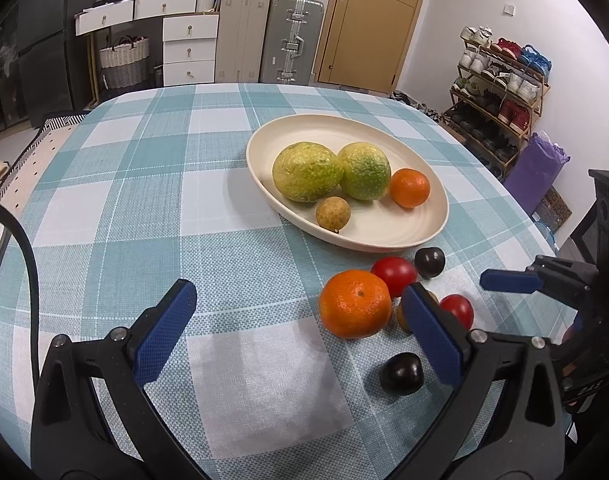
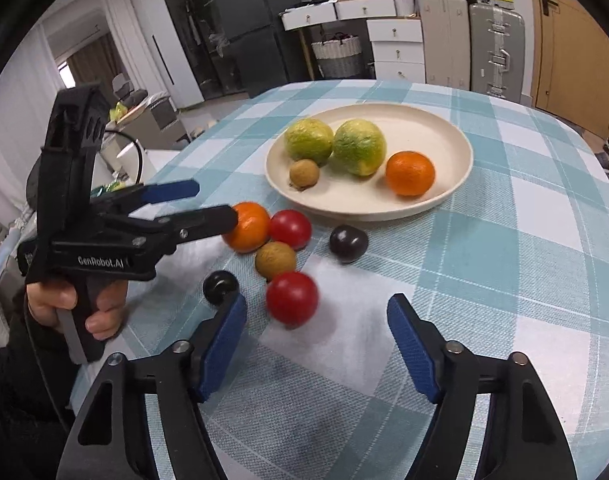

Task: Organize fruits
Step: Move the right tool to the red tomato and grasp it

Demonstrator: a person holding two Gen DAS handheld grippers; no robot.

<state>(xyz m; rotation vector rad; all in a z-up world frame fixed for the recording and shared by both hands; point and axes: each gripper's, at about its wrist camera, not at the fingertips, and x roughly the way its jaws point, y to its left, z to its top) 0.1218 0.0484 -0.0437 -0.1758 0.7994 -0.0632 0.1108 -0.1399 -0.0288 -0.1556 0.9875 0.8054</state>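
A cream plate [image 1: 384,226] [image 2: 424,128] holds two green-yellow citrus [image 1: 307,171], a small orange [image 1: 409,188] and a brown longan [image 1: 333,213]. On the cloth in front of it lie a bigger orange [image 1: 354,304] [image 2: 250,230], two red tomatoes [image 2: 290,229] [image 2: 291,298], a brown fruit [image 2: 275,260] and two dark plums [image 2: 347,244] [image 2: 220,286]. My left gripper [image 1: 300,296] [image 2: 214,202] is open, its right finger beside the bigger orange. My right gripper [image 2: 316,312] stands open just short of the nearer tomato, pads off it.
A teal-and-white checked cloth [image 1: 184,200] covers the table. A hand [image 2: 64,304] holds the left gripper's handle at the table's left edge. Beyond the table stand drawers [image 1: 190,50], suitcases [image 1: 292,40], a door and a shoe rack [image 1: 500,84].
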